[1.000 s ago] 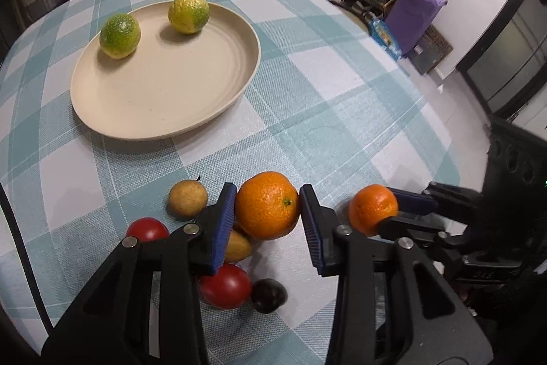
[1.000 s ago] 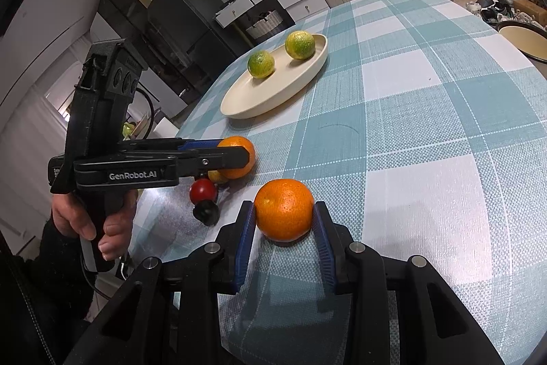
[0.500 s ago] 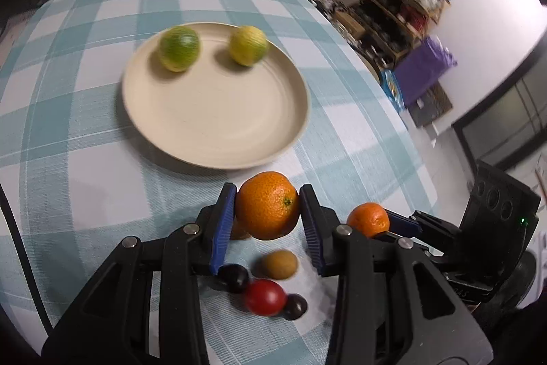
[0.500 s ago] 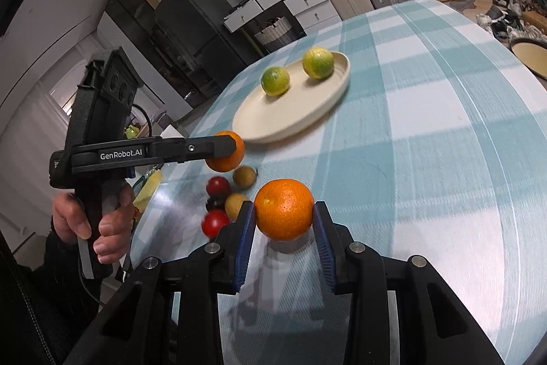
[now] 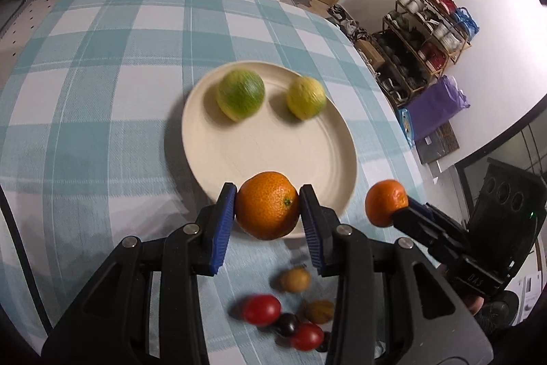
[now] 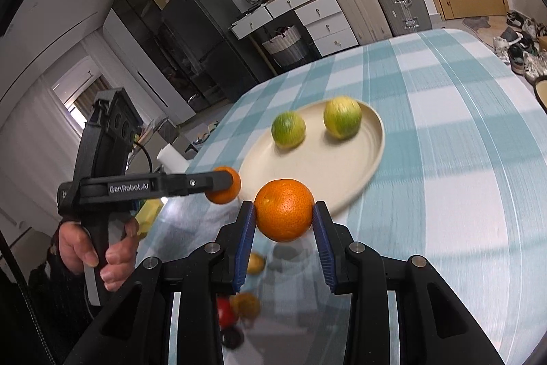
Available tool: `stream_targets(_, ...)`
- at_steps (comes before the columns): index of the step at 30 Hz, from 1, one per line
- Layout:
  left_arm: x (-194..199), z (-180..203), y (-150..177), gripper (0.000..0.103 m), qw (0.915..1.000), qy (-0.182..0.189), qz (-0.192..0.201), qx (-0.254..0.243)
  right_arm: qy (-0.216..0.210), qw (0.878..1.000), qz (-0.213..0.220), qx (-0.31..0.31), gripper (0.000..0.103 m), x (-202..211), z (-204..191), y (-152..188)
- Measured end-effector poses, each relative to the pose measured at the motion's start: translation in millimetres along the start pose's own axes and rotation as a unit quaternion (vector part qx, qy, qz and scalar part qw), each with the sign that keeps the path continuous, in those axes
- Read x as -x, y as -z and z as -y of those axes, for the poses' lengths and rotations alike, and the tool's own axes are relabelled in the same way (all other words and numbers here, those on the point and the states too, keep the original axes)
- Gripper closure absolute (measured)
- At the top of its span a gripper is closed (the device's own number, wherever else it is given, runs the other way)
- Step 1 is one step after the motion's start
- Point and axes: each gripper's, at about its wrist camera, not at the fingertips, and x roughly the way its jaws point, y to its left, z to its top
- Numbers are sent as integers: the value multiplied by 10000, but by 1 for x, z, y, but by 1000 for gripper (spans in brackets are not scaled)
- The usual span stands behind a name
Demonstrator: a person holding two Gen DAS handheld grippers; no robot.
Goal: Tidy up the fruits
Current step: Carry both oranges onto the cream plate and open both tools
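My left gripper [image 5: 267,194] is shut on a large orange [image 5: 267,207], held in the air above the near rim of the cream plate [image 5: 273,146]. Two green-yellow citrus fruits [image 5: 241,94] [image 5: 306,97] lie on the plate's far side. My right gripper [image 6: 283,209] is shut on a second orange [image 6: 283,211], held just short of the plate [image 6: 307,173]. In the left wrist view that second orange [image 5: 386,202] hangs to the right of the plate. In the right wrist view the left gripper [image 6: 225,182] comes in from the left.
Small fruits lie on the checked tablecloth [image 5: 85,132] near the front edge: red tomatoes [image 5: 261,308], brown ones [image 5: 295,279] and a dark one [image 5: 286,324]. A hand [image 6: 99,248] grips the left handle. Another dish's rim [image 6: 542,91] shows at the far right.
Both grippers have risen and travelled toward the plate with their oranges. The small fruits have dropped behind, and the left orange now hangs over the plate's near rim.
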Motion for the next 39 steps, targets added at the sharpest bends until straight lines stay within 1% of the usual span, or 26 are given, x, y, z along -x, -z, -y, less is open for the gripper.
stream_targets(5,-9,-13,-19,68,9999,-39,41,141,-26,10000,-29,-7,68,-21,1,-24)
stream_targets(11,-24,-28,-38,68,9996,-71,42,267,-6,9998,-174,-108,68,-51,7,-45)
stream_targets(17,-38,-37,-45,68,9994,-62,1,336,78,9991,-385,-187,68,-80,13,-59)
stream_targets(22,-49,-42,-49,68,9993,-26,-45,373,88,9987,-443,-248,69,-97,17,-68)
stream_targets(25,-55,-42,-52,68,9993,5,-54,360,210,9982,-525,-179,68,-105,16,-69)
stream_targets(26,-56,-41,-53,68,9994,11,-42,331,203,9983,-526,-175,68,-107,16,-69)
stream_targets(29,-54,-41,-57,68,9990,-134,161,396,186,9985,-468,-217,68,-106,19,-68)
stream_targets(30,-52,-42,-59,68,9987,-98,203,448,175,9986,-428,-239,68,-104,18,-68)
stream_targets(32,-50,-41,-61,62,9987,6,190,474,149,9990,-370,-214,68,-100,17,-68)
stream_targets(33,-48,-40,-62,57,9988,29,188,459,177,9990,-365,-199,68,-98,16,-68)
stream_targets(34,-46,-38,-61,56,9989,23,209,428,186,9990,-358,-210,68,-97,16,-68)
stream_targets(39,-35,-32,-55,55,9989,-106,278,350,168,9992,-287,-232,68,-89,13,-66)
